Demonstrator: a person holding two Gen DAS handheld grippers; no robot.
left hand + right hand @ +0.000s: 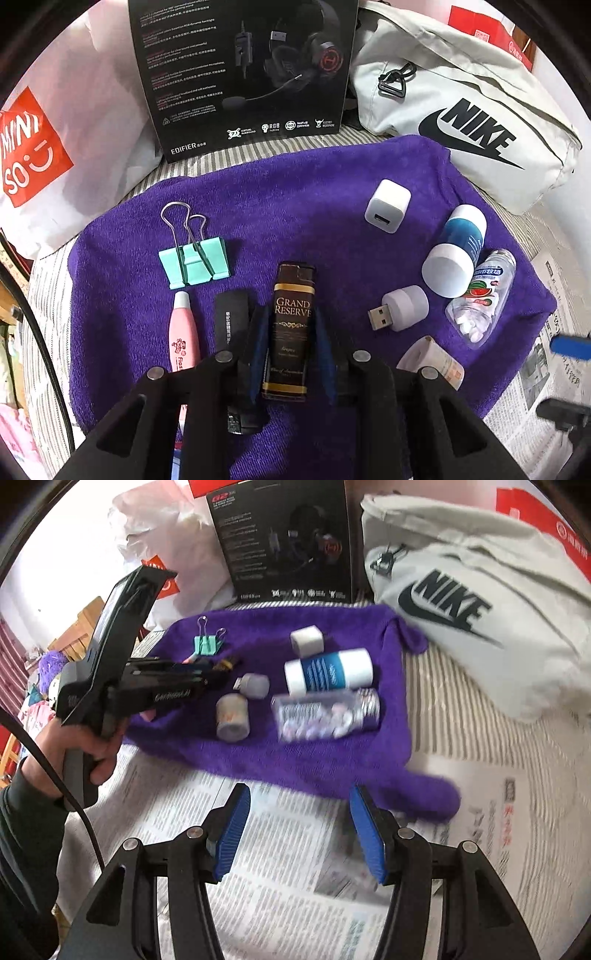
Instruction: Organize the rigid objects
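Nearest: right gripper [299,834] hangs over the newspaper [280,867] short of the towel, blue pads wide apart, nothing between them.

Left gripper [291,354] is low over the purple towel [295,192], its blue fingers [258,354] flanking the brown "Grand Reserve" box [291,328]. Pads look pressed to the box's long sides, so I read it as clamped, though contact on the right side is partly hidden.

Handling judgement: the box is a small rigid carton, probably light, with flat glossy faces that may slip; holding across the narrow width at mid-length seems sound. A hard squeeze could dent card.

Just left of it lie a black stick [231,321] and a pink tube [183,332]. Right: USB night-light [400,308] and a small paper-wrapped roll [432,360].

Farther: mint binder clip [194,258], white charger cube [388,205], blue-and-white capped bottle [456,251].

Containers: clear bottle [480,299] lying on its side, white tablets inside, cap on. Beyond the towel, headset box [243,74] and grey Nike bag [472,110]; contents of both unseen.
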